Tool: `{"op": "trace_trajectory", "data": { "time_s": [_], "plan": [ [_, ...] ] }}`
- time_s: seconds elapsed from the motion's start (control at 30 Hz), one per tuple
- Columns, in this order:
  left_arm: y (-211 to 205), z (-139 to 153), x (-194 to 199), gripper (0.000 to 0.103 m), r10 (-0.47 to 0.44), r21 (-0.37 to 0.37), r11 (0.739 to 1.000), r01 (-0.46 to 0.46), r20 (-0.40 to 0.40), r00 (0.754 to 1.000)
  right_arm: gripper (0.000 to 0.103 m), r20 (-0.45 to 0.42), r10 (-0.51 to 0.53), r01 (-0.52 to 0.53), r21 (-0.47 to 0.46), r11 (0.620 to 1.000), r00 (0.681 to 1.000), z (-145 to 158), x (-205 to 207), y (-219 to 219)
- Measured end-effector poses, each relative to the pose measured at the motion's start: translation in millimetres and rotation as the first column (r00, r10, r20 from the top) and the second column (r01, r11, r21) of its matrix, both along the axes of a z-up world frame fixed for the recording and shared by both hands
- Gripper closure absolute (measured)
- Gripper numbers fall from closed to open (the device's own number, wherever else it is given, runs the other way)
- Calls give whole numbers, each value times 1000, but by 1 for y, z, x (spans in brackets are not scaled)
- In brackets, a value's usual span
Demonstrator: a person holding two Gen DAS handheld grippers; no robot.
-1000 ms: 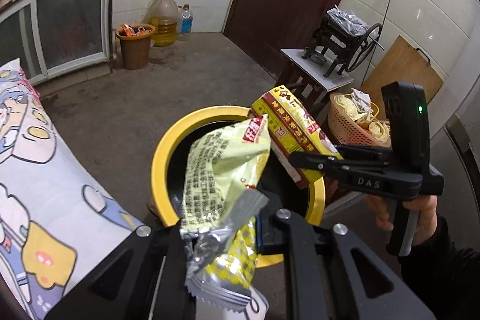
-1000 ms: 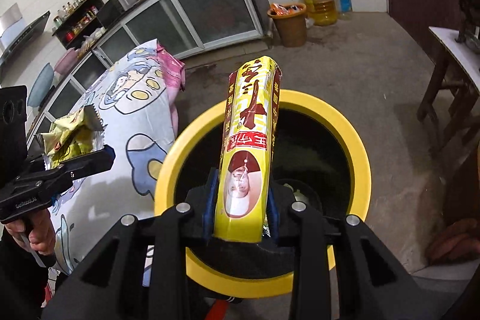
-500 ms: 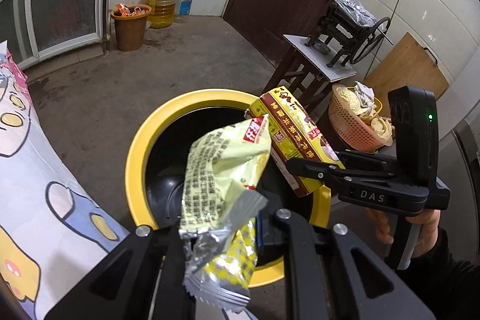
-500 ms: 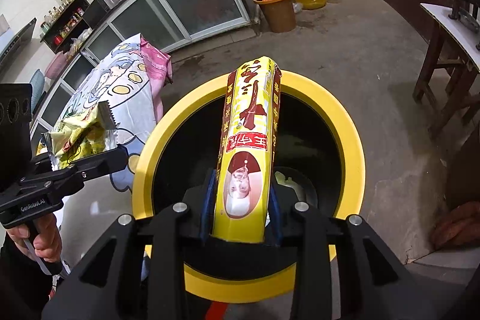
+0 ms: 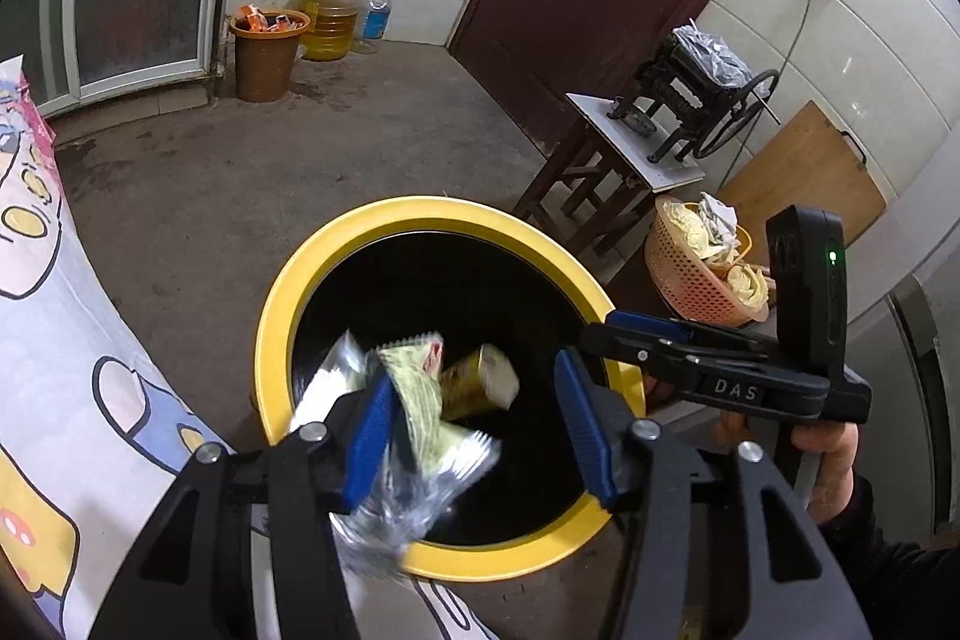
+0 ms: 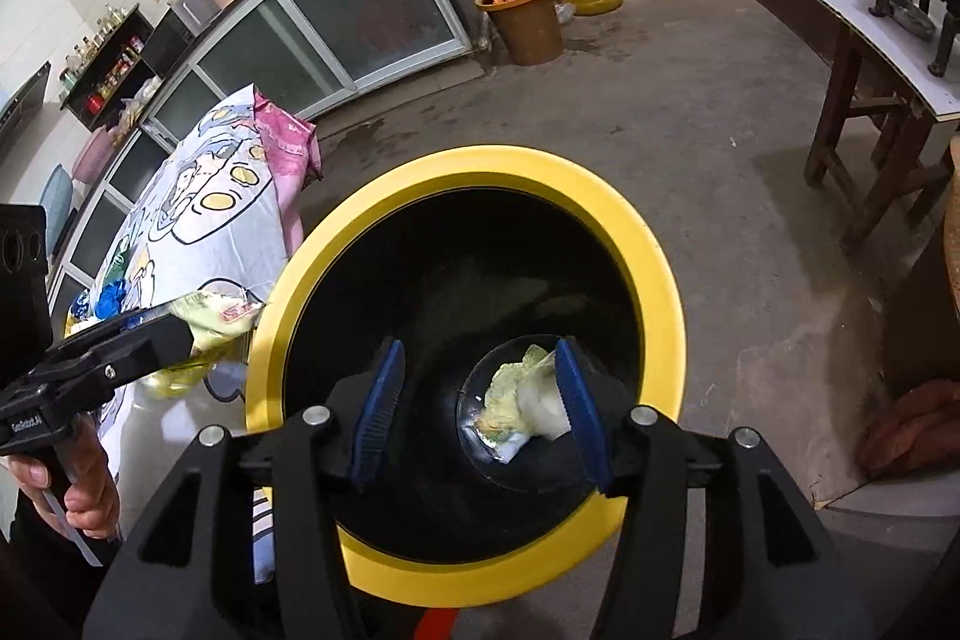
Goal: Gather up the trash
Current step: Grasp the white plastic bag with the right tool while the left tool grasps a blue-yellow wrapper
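A black bin with a yellow rim [image 5: 336, 244] [image 6: 660, 244] stands on the floor below both grippers. My left gripper [image 5: 474, 424] is open over the bin; a pale green and silver snack wrapper [image 5: 420, 436], blurred, lies against its left finger, loose. A yellow snack box [image 5: 480, 385] is in the air inside the bin. My right gripper [image 6: 477, 400] is open and empty above the bin. It also shows in the left wrist view [image 5: 648, 334]. Crumpled trash [image 6: 522, 400] lies at the bin's bottom.
A table with a cartoon cloth [image 5: 54, 370] [image 6: 198, 226] is left of the bin. A wooden stool with a hand-crank machine [image 5: 636, 160], an orange basket [image 5: 690, 274], a brown bucket [image 5: 264, 58] and oil jugs [image 5: 330, 10] stand on the concrete floor.
Both grippers have opened. The yellow box has left my right gripper and drops into the bin. The green wrapper has slipped down in my left gripper.
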State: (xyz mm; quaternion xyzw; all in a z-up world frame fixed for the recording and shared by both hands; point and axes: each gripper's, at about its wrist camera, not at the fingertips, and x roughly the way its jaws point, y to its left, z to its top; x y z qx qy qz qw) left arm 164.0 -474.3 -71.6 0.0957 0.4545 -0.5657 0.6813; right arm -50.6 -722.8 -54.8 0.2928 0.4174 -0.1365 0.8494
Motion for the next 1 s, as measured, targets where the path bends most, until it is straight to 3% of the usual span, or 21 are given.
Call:
{"op": "trace_trajectory", "data": {
  "time_s": [0.23, 0.4, 0.6, 0.83, 0.9, 1.0],
  "plan": [
    [9, 9, -3, 45, -6, -28, 1000, 6, 16, 1000, 53, 9, -12, 12, -14, 1000, 1000, 11, -5, 2],
    [18, 15, -1, 45, 6, -40, 999, -6, 12, 1000, 53, 20, -19, 19, -15, 1000, 1000, 20, -7, 4],
    [59, 34, 7, 43, 55, -83, 995, -52, 38, 998, 53, 39, 41, -39, -52, 998, 998, 35, 2, 25],
    [178, 62, 27, 30, 223, -95, 973, -211, 129, 966, 49, 120, 224, -212, -100, 972, 967, 61, 47, 85],
    [218, 66, 33, 29, 281, -89, 959, -270, 161, 946, 47, 154, 285, -271, -104, 957, 946, 68, 64, 108],
    [291, 70, 45, 26, 396, -60, 918, -393, 221, 891, 42, 209, 408, -393, -111, 913, 889, 76, 96, 154]
  ]
}}
